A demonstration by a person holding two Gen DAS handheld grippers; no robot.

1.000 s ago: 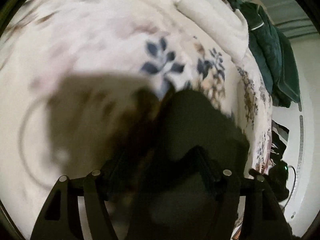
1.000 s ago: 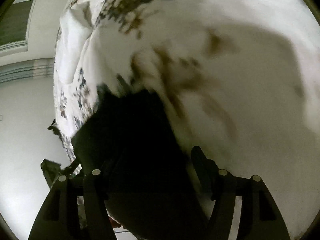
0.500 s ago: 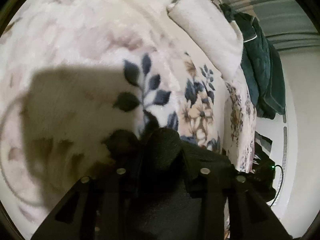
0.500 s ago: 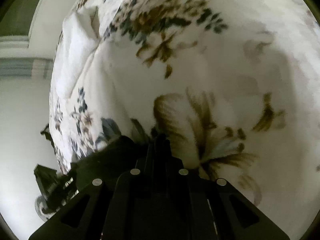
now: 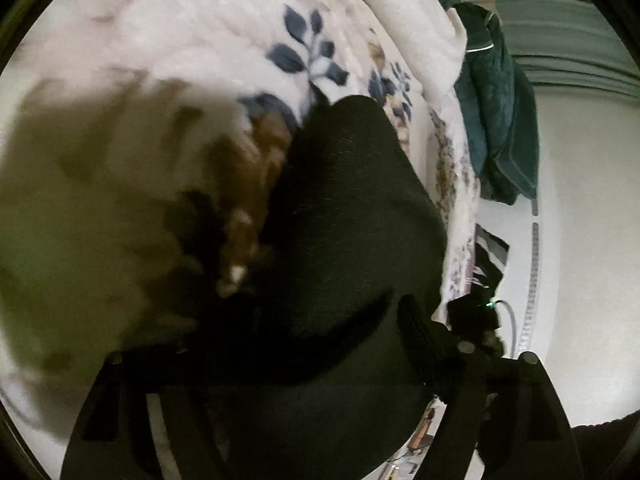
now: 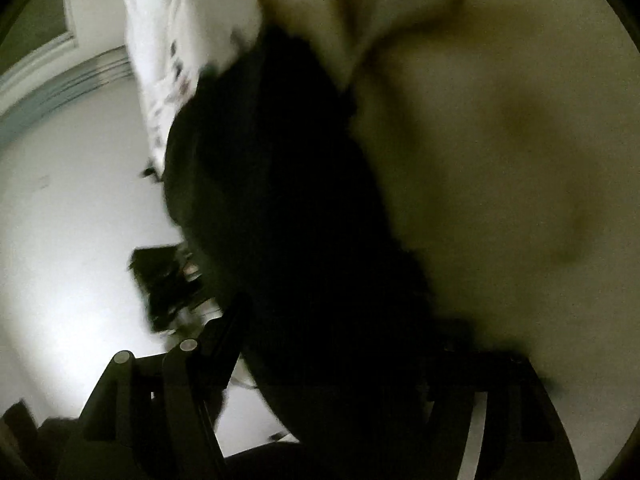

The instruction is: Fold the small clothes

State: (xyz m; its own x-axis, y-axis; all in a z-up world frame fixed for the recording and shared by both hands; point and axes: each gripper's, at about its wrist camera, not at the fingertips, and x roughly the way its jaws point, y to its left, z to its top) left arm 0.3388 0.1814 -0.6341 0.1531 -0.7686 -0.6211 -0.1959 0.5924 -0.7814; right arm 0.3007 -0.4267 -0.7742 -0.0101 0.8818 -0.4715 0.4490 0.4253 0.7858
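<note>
A black garment [image 5: 352,216] lies on a white floral blanket [image 5: 200,40]. In the left wrist view it fills the space between my spread fingers; my left gripper [image 5: 304,320] is open over it, its fingertips hidden by the cloth. In the right wrist view the same black garment [image 6: 288,208] covers the middle of a dim, blurred frame. My right gripper [image 6: 332,340] is open with its fingers wide apart, the right one hard to see in the dark.
A rolled white blanket [image 5: 416,40] and a dark green garment [image 5: 500,112] lie at the bed's far end. The bed edge [image 5: 456,216] runs down the right, with white floor [image 5: 580,240] and dark objects [image 5: 476,312] beyond.
Both grippers were shut half a second ago and are now open. Both have moved, and the black garment now spreads wider between the fingers. The right view has gone dark and blurred.
</note>
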